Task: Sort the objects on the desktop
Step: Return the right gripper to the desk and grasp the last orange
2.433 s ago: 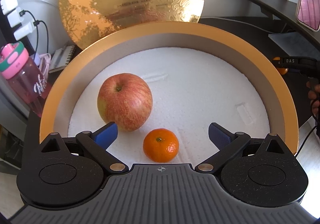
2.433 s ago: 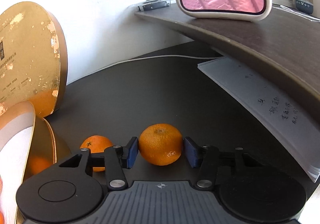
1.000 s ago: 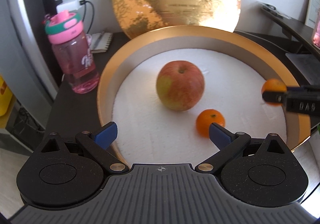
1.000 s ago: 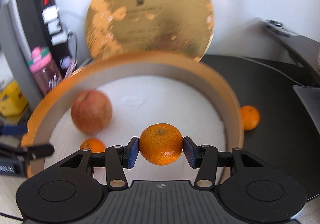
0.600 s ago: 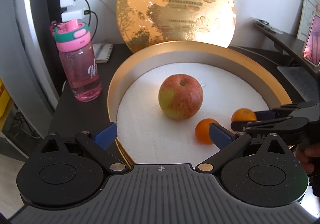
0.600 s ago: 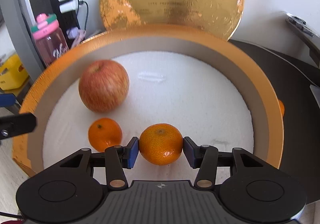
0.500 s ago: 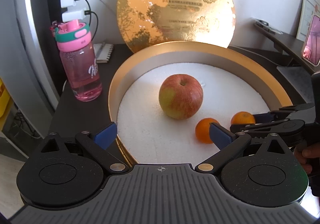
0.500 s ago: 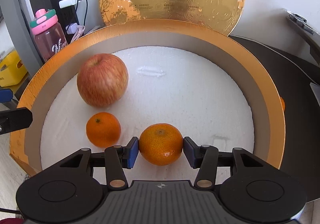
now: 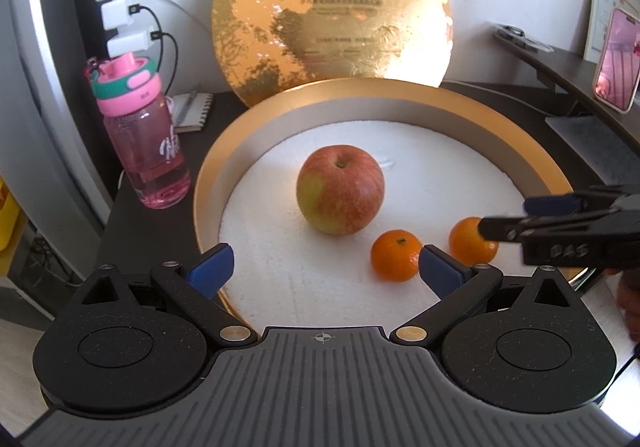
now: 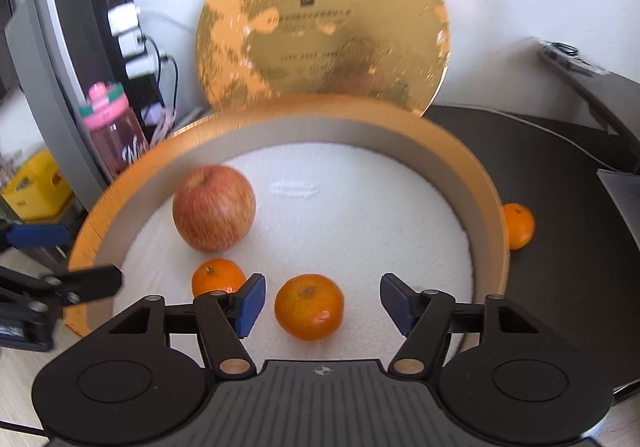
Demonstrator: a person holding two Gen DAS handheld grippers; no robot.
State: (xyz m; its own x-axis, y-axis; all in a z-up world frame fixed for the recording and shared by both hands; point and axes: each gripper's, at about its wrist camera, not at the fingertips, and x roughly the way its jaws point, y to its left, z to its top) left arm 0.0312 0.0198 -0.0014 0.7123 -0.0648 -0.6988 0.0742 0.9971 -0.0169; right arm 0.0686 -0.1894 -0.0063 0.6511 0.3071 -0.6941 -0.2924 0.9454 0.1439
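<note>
Right gripper [image 10: 322,303] jaws opening, pads clear of small orange tangerine [image 10: 309,306] on round gold box's white foam [image 10: 360,207]; left gripper [image 9: 326,267] wide open, empty.

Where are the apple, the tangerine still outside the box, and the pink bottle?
apple [image 9: 340,189], left wrist view, front skin.
outside tangerine [image 10: 519,226], right wrist view, visible side.
pink bottle [image 9: 150,151], left wrist view, clear body.

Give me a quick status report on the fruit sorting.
Right tongs opening, tangerine released in gold box. Left tongs open, empty. One tangerine outside. Nothing blocking.
</note>
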